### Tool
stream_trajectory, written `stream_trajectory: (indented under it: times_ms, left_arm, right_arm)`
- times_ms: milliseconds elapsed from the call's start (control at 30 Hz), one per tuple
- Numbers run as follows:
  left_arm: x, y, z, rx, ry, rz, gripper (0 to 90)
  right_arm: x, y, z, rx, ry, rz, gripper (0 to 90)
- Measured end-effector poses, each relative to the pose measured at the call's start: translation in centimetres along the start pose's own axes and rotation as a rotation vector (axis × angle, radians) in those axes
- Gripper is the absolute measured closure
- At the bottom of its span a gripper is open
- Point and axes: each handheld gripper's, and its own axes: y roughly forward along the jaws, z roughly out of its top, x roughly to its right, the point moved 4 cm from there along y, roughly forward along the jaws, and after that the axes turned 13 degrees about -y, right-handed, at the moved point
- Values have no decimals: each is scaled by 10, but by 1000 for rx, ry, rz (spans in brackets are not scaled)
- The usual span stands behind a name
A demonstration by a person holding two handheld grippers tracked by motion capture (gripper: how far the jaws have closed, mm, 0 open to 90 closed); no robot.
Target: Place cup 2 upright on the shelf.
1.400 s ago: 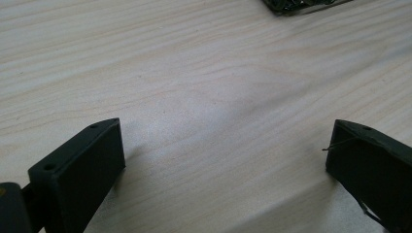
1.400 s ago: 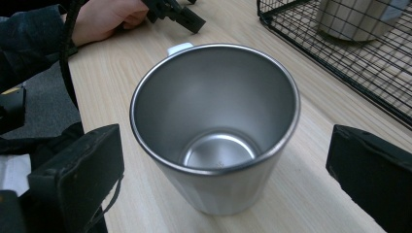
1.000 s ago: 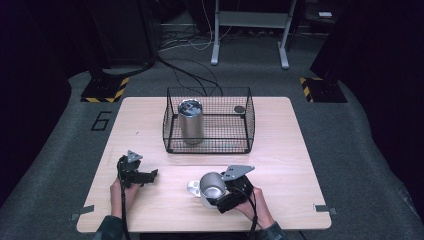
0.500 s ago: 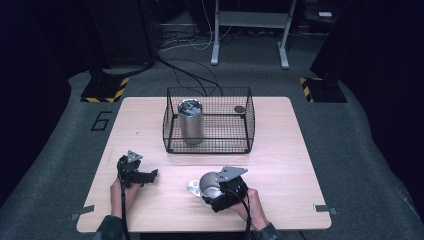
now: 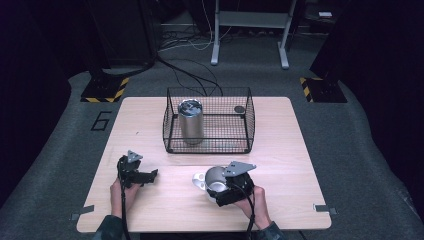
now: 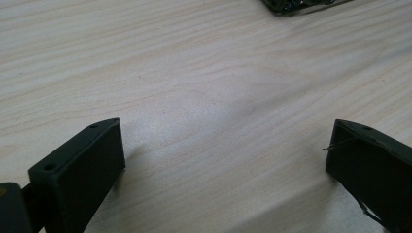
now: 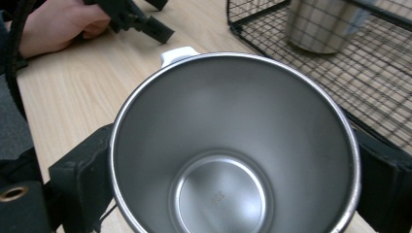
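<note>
Right gripper view has my right gripper (image 7: 228,160) clamped across a steel mug (image 7: 233,145), mouth toward the camera, held just above the bench (image 5: 280,150) at 6 o'clock from the wire basket (image 5: 208,120). My left gripper (image 6: 228,160) rests spread and empty. I judge this the carry step; next, lift toward 12 o'clock over the rim beside the steel tumbler (image 5: 190,121).

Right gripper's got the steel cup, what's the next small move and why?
Probably lift the cup a little off the table and carry it toward the wire basket. The right gripper has its jaws shut on the cup's sides, and a similar steel tumbler already stands in the basket. The left gripper rests open beside it.
</note>
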Motion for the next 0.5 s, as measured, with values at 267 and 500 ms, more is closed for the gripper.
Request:
stream_trajectory:
  times_ms: [267,500]
  left_arm:
    - [0,0,0,0,4,2,4]
    - [0,0,0,1,-18,12,2]
  right_arm:
    - [23,-18,3,-4,36,-66,59]
    - [38,-27,6,-7,56,-84,59]
